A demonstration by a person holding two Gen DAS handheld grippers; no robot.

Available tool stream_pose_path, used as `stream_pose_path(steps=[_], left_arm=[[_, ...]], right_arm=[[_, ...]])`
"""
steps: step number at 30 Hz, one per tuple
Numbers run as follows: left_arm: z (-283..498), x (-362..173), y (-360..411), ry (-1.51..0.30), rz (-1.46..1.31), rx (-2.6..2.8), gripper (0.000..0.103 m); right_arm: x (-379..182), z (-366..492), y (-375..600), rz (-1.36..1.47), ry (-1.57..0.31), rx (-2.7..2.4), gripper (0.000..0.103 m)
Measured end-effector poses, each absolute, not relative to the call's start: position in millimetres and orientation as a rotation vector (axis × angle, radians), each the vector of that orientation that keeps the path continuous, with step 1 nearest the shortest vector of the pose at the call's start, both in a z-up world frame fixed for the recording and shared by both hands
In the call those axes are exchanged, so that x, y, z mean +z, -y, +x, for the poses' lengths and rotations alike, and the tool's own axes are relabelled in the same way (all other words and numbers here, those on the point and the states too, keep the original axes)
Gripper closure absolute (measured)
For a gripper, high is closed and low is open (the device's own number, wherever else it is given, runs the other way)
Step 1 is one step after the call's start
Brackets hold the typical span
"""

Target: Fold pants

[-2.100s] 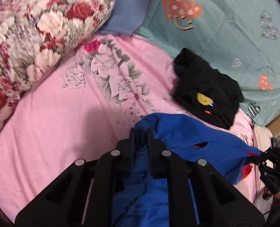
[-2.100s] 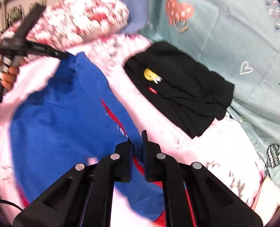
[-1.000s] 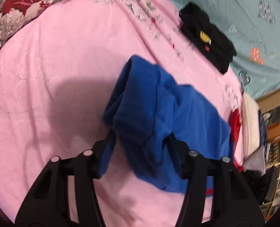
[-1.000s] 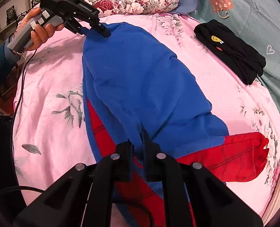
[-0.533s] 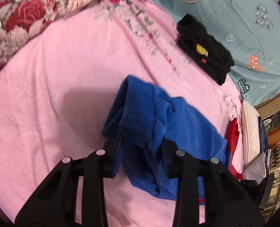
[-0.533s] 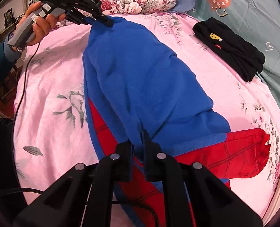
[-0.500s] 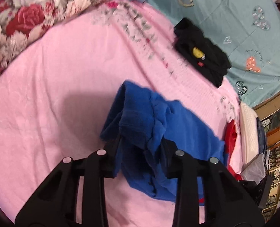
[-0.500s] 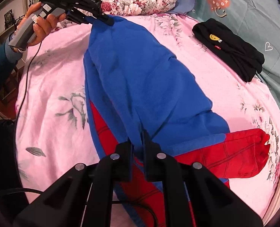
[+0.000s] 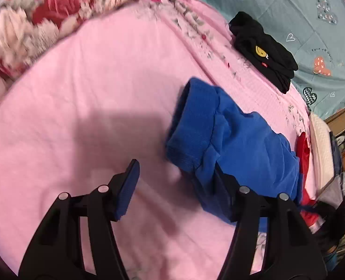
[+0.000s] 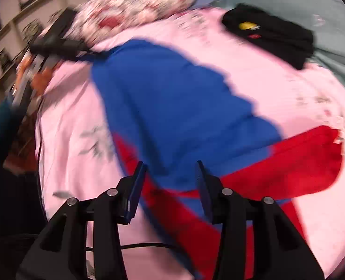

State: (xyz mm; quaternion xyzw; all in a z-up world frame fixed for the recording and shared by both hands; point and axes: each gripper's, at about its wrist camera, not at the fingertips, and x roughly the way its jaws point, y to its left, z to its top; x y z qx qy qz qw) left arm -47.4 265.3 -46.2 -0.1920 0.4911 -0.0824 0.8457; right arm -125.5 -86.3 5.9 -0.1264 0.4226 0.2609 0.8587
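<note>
The pants [image 10: 172, 107] are lying spread across the pink bed sheet [image 9: 90, 88], blue over most of their length and red toward the leg ends at the near right of the right wrist view. In the left wrist view, the blue waistband end [image 9: 195, 126] is lying bunched on the sheet, rising into a rounded fold.

The left gripper [image 9: 177, 172] is standing wide open and holding nothing; its right finger is lying against the blue fabric near the waistband, while its left finger is sitting over bare sheet. The right gripper [image 10: 170, 175] is also spread open and empty, with the blue-and-red cloth lying between and beyond its fingers. Whether its fingers are touching the cloth cannot be told, as the right wrist view is blurred.

A folded black garment [image 9: 263, 51] with a yellow emblem is lying on the far right of the bed, apart from the pants. A floral pillow [image 9: 44, 23] is occupying the far left, and a teal blanket [image 9: 300, 11] printed with hearts is covering the far right.
</note>
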Motion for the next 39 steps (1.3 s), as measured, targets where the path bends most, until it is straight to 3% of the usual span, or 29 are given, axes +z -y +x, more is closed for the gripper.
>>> stream_pose_path(steps=[3, 4, 8, 13, 14, 16, 18, 19, 30, 34, 39], left_arm=[[-57, -24, -271, -0.971, -0.379, -0.138, 0.039], [-57, -17, -271, -0.945, -0.377, -0.134, 0.039], [-54, 8, -245, -0.867, -0.368, -0.219, 0.037], [-40, -3, -177, -0.933, -0.272, -0.352, 0.034], [-40, -10, -166, -0.958, -0.230, -0.358, 0.034], [-40, -23, -148, -0.983, -0.140, -0.351, 0.034], [-42, -36, -140, -1.005, -0.052, -0.337, 0.034], [-43, -41, -141, -1.017, -0.028, -0.335, 0.034], [-46, -48, -173, -1.071, 0.007, -0.406, 0.043], [-45, -48, -173, -1.083, 0.024, -0.418, 0.044], [-43, -48, -177, -1.110, 0.027, -0.411, 0.052]], right_arm=[[33, -80, 144, -0.072, -0.869, 0.310, 0.031], [35, -58, 165, 0.005, -0.902, 0.209, 0.029], [11, 5, 211, 0.237, -1.009, -0.006, 0.029], [-37, 46, 220, 0.225, -1.091, -0.212, 0.029], [-39, 48, 219, 0.221, -1.082, -0.204, 0.035], [-40, 47, 219, 0.169, -1.052, -0.197, 0.057], [-37, 38, 226, 0.177, -1.055, -0.140, 0.093], [-33, 31, 231, 0.192, -1.048, -0.116, 0.099], [72, -169, 327, 0.588, -0.587, 0.121, 0.099], [33, -234, 353, 0.708, -0.586, 0.074, 0.099], [-39, -260, 362, 0.797, -0.754, 0.016, 0.094]])
